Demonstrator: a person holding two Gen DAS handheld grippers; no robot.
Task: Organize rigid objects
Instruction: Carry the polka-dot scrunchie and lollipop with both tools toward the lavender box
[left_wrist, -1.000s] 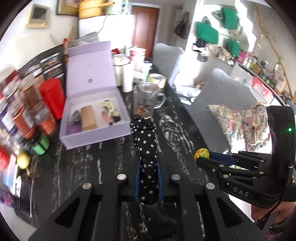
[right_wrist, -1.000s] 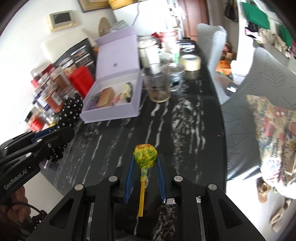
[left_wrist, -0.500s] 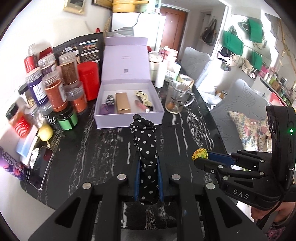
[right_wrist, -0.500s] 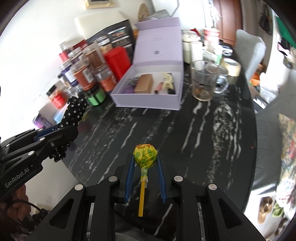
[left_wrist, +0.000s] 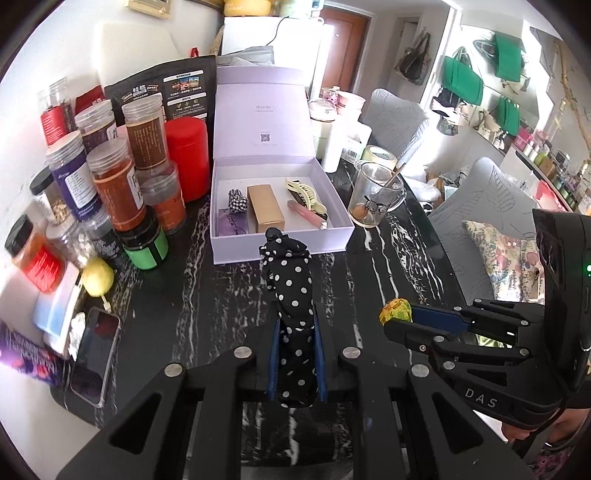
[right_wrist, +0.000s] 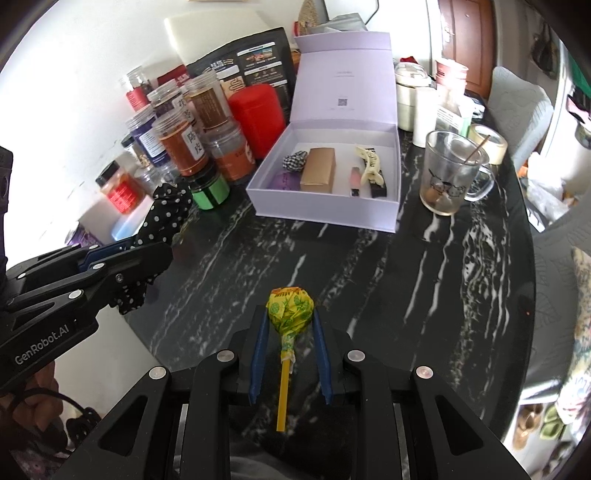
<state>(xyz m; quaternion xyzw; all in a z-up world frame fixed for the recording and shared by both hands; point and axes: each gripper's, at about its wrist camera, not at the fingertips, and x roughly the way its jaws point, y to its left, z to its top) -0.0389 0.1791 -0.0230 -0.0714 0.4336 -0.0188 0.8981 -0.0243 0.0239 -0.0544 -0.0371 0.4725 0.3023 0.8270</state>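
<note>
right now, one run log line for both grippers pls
left gripper: shut on polka-dot fabric item | right gripper: shut on lollipop | lilac box: open, both items outside it

Black marble table (left_wrist: 207, 295) carries a lilac box (left_wrist: 280, 243), jars (left_wrist: 114, 192), glass mug (left_wrist: 373, 199).

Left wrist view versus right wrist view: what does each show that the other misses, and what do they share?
Only the left wrist view shows the phone lying at the table's near left edge, the yellow fruit beside it, and green bags hanging on the far wall.

Only the right wrist view shows the lollipop whole, with its yellow stick, and shoes on the floor.

Both show the open lilac box with a gold case inside, the glass mug, the left gripper shut on a polka-dot cloth piece, and the right gripper shut on the lollipop.
</note>
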